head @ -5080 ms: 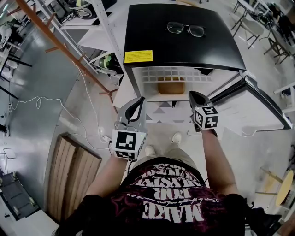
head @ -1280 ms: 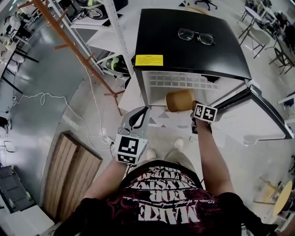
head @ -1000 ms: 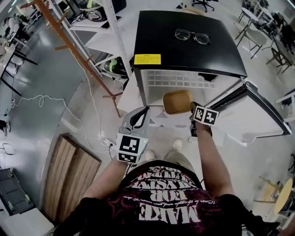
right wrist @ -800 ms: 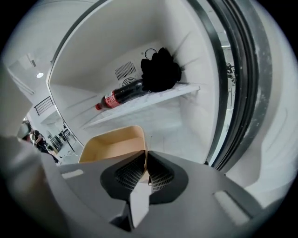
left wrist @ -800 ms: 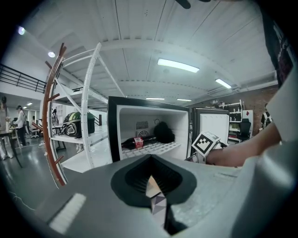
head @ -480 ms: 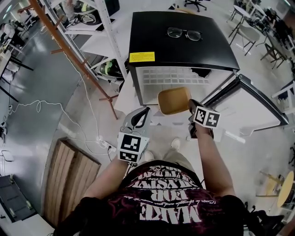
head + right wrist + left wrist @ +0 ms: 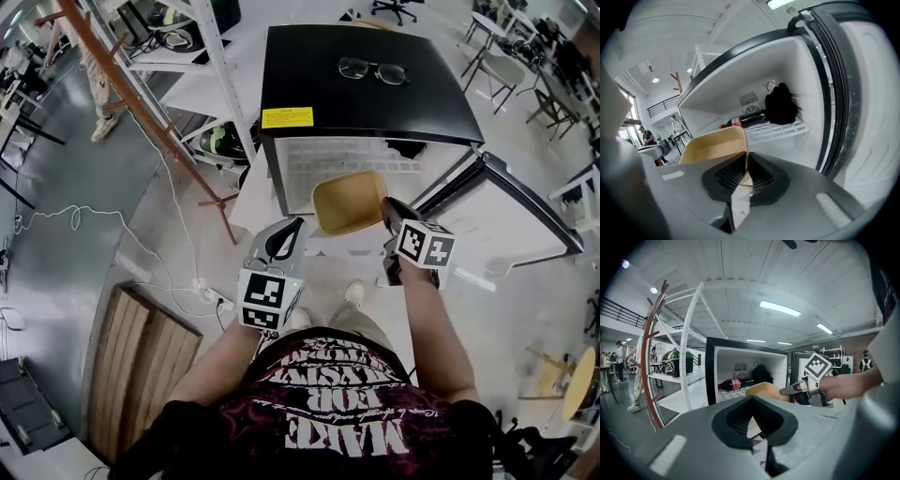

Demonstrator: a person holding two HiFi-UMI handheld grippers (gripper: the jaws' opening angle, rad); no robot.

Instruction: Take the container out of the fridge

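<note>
Right gripper (image 7: 742, 172): jaws clamped on one thin side wall of the container (image 7: 349, 202), the rim standing just above the pads. Nothing else is in the grip.

Left gripper (image 7: 754, 425): jaws drawn together to a thin slit, with only floor showing through it. It carries nothing and hangs low in front of you, near the container's lower left corner but apart from it.

Fridge (image 7: 366, 94): black top, white inside, front open. The door (image 7: 511, 220) is swung wide on your right.

Container: a tan, open-topped tub. In the head view it sits in front of the open fridge, across the lower edge of the opening. It hangs off the left side of your right gripper, mouth tilted up toward you and long side running roughly left to right. It lies between the two grippers, held by the right alone.

Left on the shelf at the back are a dark bottle (image 7: 749, 120) on its side and a black lump (image 7: 782, 107). Glasses (image 7: 372, 69) lie on the fridge top.

Judgement: removal is close to done. A one-wall pinch lets the tub swing, so draw it straight toward you, away from the door edge, and keep it level.
</note>
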